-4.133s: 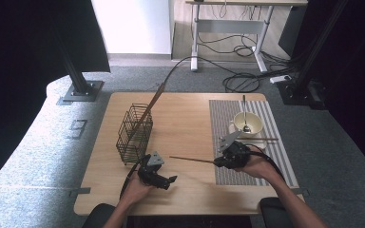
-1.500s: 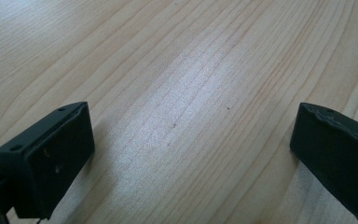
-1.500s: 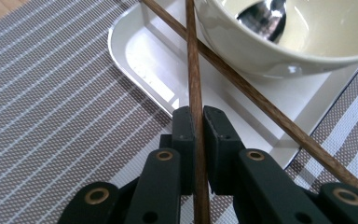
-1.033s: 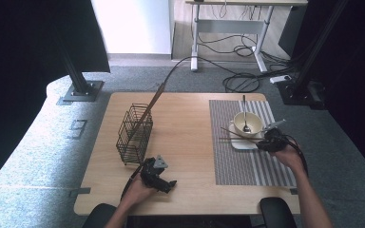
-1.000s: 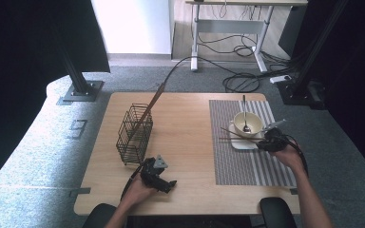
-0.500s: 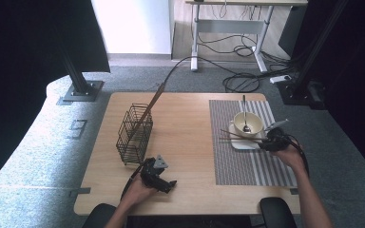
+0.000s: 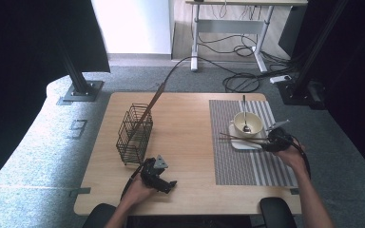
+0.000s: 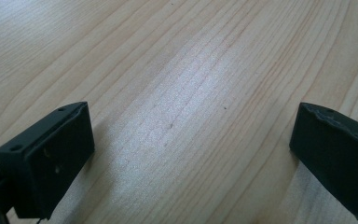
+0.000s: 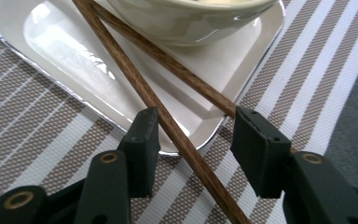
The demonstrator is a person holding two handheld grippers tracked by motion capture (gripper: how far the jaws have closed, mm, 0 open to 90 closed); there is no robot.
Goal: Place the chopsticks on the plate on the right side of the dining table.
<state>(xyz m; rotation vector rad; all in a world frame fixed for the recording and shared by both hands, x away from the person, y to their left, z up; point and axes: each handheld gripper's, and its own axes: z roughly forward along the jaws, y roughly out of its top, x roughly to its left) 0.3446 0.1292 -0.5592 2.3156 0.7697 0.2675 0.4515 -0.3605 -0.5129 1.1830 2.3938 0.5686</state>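
A pair of brown chopsticks (image 9: 168,116) lies across the white rectangular plate (image 9: 65,51), tips toward nine o'clock in the high view, handle ends running off the plate's edge onto the striped placemat (image 9: 37,140). In the right gripper view both sticks pass between the jaws of the right gripper (image 9: 193,144), which stand partly apart; one stick touches the far jaw, the other lies near the other jaw, and neither is pinched. A cream bowl (image 7: 246,124) with a spoon (image 7: 244,114) in it sits on the plate, just beyond the sticks at twelve o'clock. The placemat covers the three o'clock half of the wooden table (image 7: 185,118). A black wire basket (image 7: 134,134) stands toward nine o'clock, a long brown stick (image 7: 153,99) leaning out of it. At seven o'clock the left gripper (image 8: 191,154) rests low over bare wood, jaws spread wide with nothing between them
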